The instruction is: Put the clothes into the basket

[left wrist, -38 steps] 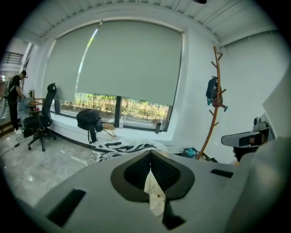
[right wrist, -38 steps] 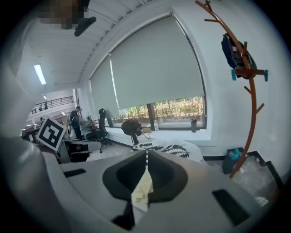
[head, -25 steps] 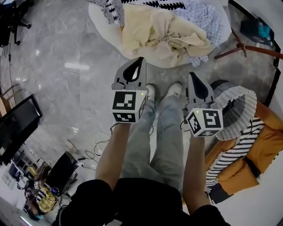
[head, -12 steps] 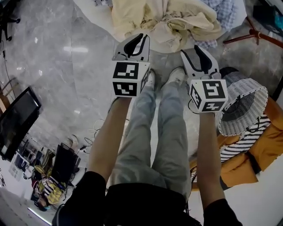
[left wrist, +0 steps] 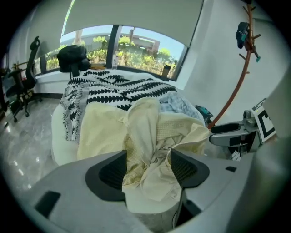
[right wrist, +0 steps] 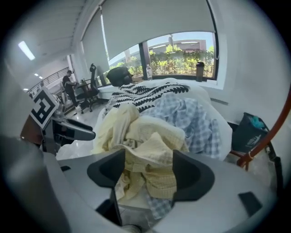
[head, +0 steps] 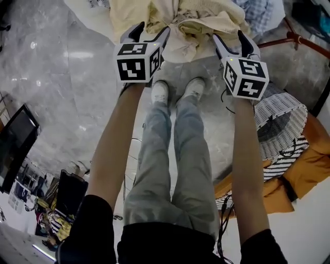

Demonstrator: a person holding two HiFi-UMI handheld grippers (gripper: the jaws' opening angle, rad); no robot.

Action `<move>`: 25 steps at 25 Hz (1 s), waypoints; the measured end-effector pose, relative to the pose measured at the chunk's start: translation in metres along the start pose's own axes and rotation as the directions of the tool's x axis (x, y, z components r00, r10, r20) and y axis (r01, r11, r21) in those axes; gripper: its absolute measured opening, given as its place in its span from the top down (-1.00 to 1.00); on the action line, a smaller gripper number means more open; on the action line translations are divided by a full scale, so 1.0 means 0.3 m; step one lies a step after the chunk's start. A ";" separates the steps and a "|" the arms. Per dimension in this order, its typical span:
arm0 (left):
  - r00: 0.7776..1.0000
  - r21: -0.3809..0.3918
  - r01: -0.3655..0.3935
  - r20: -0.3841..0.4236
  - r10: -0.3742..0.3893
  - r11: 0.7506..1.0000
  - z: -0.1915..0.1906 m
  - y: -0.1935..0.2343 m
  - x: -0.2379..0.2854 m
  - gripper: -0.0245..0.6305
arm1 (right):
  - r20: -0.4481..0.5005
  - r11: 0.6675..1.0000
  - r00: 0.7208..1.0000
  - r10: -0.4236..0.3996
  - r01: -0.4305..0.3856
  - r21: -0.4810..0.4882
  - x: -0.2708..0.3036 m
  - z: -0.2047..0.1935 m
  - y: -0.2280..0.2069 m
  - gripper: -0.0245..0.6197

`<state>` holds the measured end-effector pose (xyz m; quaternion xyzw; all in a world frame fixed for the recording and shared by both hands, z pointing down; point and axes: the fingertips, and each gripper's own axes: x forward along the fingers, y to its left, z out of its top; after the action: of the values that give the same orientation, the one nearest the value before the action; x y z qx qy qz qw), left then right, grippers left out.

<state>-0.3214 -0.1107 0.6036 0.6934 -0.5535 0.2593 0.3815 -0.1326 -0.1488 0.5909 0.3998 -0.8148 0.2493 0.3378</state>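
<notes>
I count one basket (head: 289,111), one yellow garment (head: 206,23), one checked shirt (head: 260,13) and one patterned garment (left wrist: 118,88). I see one coat stand (head: 295,37) and two shoes (head: 193,88).

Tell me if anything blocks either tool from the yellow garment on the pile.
Nothing visible does. The left tool and right tool both point straight at the yellow garment, their jaws opening with only that cloth showing in each gap, not yet pinched. It lies uncovered on top of the other clothes.
</notes>
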 end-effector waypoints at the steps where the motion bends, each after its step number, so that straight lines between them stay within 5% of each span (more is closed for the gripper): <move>1: 1.000 -0.010 -0.005 -0.007 0.005 1.000 -0.003 0.006 0.031 0.07 | -0.003 1.000 1.000 -0.019 0.019 0.012 0.020 -0.005 -0.038 0.03; 10: 0.996 -0.022 -0.065 -0.062 0.064 0.998 -0.054 0.122 0.235 -0.09 | -0.030 0.999 0.999 -0.045 0.045 0.019 0.156 -0.055 -0.188 -0.02; 15: 0.987 0.143 -0.098 -0.114 0.114 0.985 -0.104 0.168 0.348 -0.11 | -0.072 1.000 0.997 -0.029 0.029 -0.005 0.244 -0.116 -0.218 -0.03; 21: 0.987 0.182 -0.090 -0.117 0.113 0.979 -0.113 0.170 0.444 -0.11 | -0.081 0.998 0.997 -0.002 -0.003 -0.056 0.286 -0.116 -0.158 0.07; 22: 0.984 0.200 -0.098 -0.124 0.125 0.975 -0.122 0.180 0.441 -0.07 | -0.090 0.998 0.996 0.015 -0.021 -0.060 0.286 -0.125 -0.126 0.37; 24: 0.980 0.224 -0.111 -0.136 0.144 0.968 -0.128 0.189 0.431 0.61 | -0.103 0.997 0.994 0.029 -0.036 -0.066 0.279 -0.132 -0.092 0.64; 25: 0.980 0.224 -0.104 -0.141 0.138 0.969 -0.127 0.183 0.424 0.75 | -0.106 0.997 0.994 0.032 -0.038 -0.062 0.270 -0.131 -0.086 0.73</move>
<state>-0.3398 -0.1573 0.7382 0.6731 -0.5323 0.3937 0.3295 -0.1342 -0.1757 0.6805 0.3607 -0.8104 0.2495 0.3884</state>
